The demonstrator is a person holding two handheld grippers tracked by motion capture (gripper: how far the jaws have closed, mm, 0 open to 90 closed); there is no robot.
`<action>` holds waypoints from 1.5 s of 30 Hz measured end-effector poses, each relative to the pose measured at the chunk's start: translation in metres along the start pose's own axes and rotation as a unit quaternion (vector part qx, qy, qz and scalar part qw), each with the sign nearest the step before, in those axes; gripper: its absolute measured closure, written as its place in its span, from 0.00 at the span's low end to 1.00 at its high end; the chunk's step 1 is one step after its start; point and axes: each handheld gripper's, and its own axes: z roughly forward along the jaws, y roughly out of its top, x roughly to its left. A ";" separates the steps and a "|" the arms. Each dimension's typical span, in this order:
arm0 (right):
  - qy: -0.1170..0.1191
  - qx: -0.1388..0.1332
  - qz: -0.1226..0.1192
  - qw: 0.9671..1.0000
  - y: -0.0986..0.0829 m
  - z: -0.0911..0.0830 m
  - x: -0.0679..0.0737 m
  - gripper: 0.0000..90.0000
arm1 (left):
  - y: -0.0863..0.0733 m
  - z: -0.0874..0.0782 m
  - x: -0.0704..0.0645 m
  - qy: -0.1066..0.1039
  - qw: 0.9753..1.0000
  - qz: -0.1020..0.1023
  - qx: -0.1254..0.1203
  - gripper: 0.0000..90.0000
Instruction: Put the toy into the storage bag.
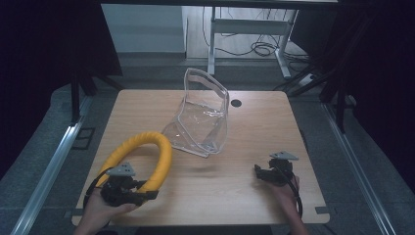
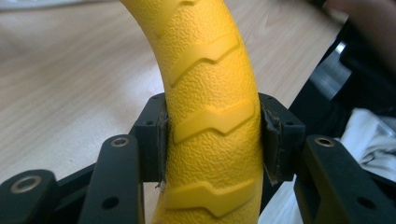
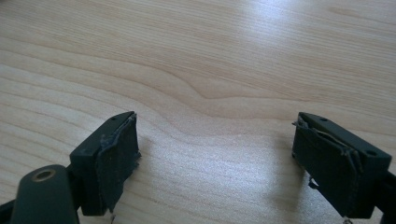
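A thick yellow curved tube with a raised chevron tread arches over the front left of the wooden table. My left gripper is shut on one end of it; in the left gripper view both pads press the yellow tube from either side. A clear plastic bag stands open and crumpled at the table's middle back. My right gripper rests low at the front right, open, with bare wood between its pads.
A small black grommet hole sits behind the bag. Metal rails run along both sides of the table. A desk frame with cables stands on the floor beyond.
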 end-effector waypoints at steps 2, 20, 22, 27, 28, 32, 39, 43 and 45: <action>0.000 0.000 0.000 1.000 0.000 0.000 0.000 0.16 | 0.001 -0.007 0.003 -0.003 1.000 -0.007 -0.020 0.57; -0.001 0.000 0.001 1.000 0.000 0.000 0.000 0.16 | 0.014 -0.048 0.021 0.020 0.986 -0.016 -0.163 0.57; -0.001 0.000 0.001 1.000 0.000 0.000 0.000 0.16 | 0.017 -0.050 0.022 0.021 0.985 -0.018 -0.170 0.57; -0.001 0.000 0.001 1.000 0.000 0.000 0.000 0.16 | 0.022 -0.054 0.023 0.020 0.982 -0.023 -0.186 0.57; -0.001 0.000 0.001 1.000 0.000 0.000 0.000 0.16 | 0.022 -0.055 0.024 0.017 0.981 -0.025 -0.191 0.57; -0.001 0.000 0.001 1.000 0.000 0.000 0.000 0.16 | 0.026 -0.062 0.025 0.004 0.977 -0.030 -0.213 0.57; -0.001 0.000 0.001 1.000 0.000 0.000 0.000 0.16 | 0.032 -0.070 0.025 -0.020 0.967 -0.038 -0.250 0.57; -0.001 0.000 0.001 1.000 0.000 0.000 0.000 0.16 | 0.034 -0.071 0.025 -0.033 0.962 -0.048 -0.268 0.57; -0.001 0.000 0.001 1.000 0.000 0.000 0.000 0.16 | 0.036 -0.071 0.025 -0.039 0.958 -0.053 -0.278 0.57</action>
